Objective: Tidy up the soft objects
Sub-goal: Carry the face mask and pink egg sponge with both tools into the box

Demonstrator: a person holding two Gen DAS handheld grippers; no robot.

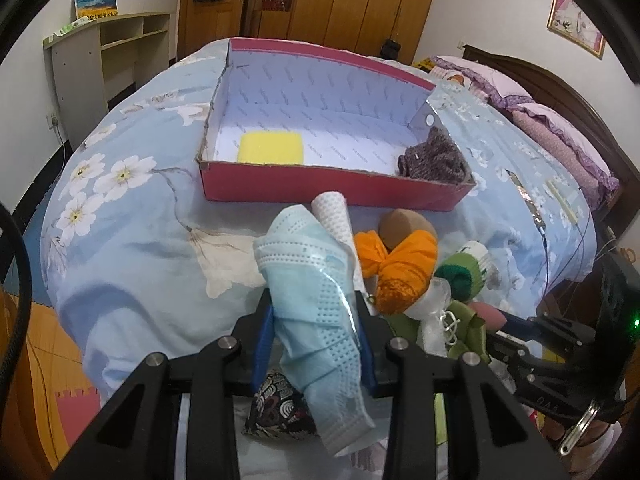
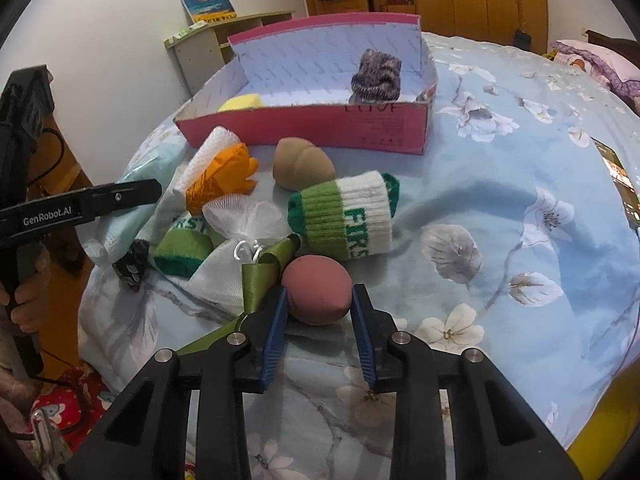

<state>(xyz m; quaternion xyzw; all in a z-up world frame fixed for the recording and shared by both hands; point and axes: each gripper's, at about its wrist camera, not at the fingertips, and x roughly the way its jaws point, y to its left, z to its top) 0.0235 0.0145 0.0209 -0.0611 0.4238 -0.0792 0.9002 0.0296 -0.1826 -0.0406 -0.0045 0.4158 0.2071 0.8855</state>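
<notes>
Your left gripper [image 1: 316, 320] is clamped on the blue face mask [image 1: 316, 300], clear of the bed. Right gripper [image 2: 320, 312] brackets the pink sponge [image 2: 318, 296]; contact unclear. Mask tail could snag the orange cloth [image 1: 404, 276]. Red box [image 1: 320, 184] sits far, middle bare; clear its near wall.

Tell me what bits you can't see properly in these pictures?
- Patterned pouch, left wrist view: half hidden behind the face mask and left gripper.
- Second green sock, right wrist view: partly covered by the white mesh bag.
- Yellow sponge, right wrist view: mostly behind the pink box wall.
</notes>
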